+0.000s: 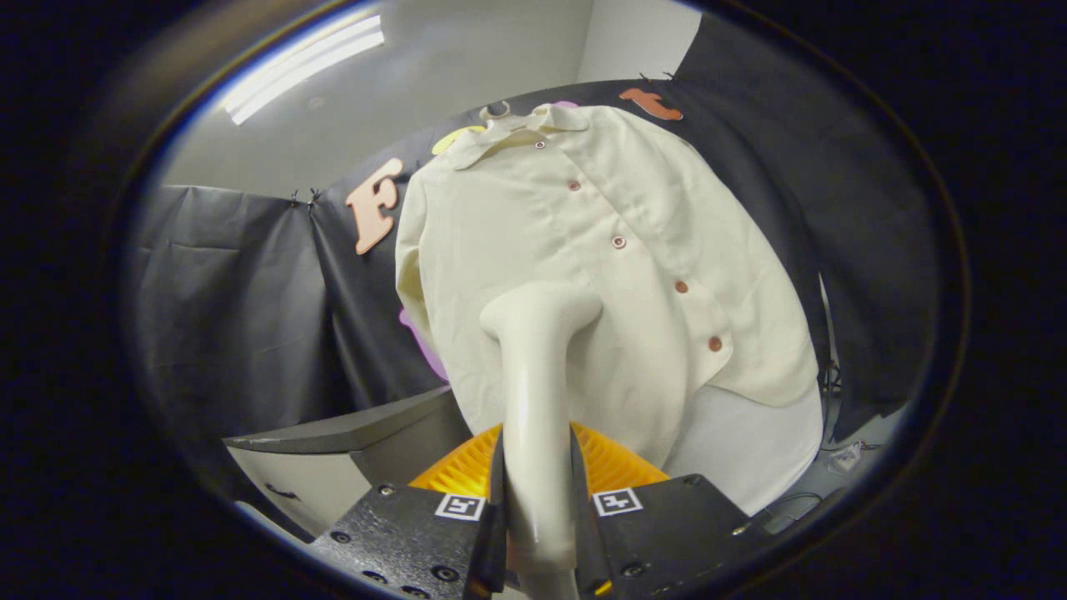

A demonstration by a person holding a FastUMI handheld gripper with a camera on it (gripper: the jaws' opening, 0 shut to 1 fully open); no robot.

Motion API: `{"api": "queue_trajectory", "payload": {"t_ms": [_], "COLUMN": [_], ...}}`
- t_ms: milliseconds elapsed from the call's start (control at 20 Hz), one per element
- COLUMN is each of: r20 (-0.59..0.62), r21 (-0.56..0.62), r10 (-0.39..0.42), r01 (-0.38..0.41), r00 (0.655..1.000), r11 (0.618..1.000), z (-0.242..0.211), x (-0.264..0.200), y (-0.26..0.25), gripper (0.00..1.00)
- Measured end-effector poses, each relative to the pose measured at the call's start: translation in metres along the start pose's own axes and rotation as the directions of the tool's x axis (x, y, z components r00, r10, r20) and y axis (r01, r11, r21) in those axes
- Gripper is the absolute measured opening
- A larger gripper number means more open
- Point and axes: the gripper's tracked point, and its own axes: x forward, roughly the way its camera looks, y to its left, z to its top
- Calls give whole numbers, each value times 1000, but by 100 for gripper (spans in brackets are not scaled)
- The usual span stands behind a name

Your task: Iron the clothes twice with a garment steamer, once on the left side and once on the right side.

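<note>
Gripper (538, 500) clamps both fingers on the garment steamer (538, 375), whose handle runs up between them toward 12 o'clock. Its head sits against the cream shirt (583, 217), left of the 5 buttons, hanging on the black booth wall (233, 317).

Steamer (538, 392) head hides shirt (583, 250) front's lower middle

Cream button-up collared shirt (583, 250) hanging from a hanger hook at 12 o'clock, front placket closed with reddish-brown buttons, hem down toward 5 o'clock. Glossy cream plastic garment steamer (538, 400) upright, handle clamped between the tool (538, 508) fingers, head pressed against the shirt's lower front.
</note>
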Motion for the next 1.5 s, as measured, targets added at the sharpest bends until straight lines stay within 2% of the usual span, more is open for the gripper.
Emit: {"api": "queue_trajectory", "payload": {"t_ms": [950,1200,1500], "r20": [-167,-161,-65], "r21": [179,193,222], "r10": [-18,-28,-14], "r01": [48,59,29], "r00": [986,987,998], "r11": [983,979,975], "z": [-125,-113,-46], "x": [-58,-64,-70], "y": [-51,-55,-52], "gripper": [33,33,33]}}
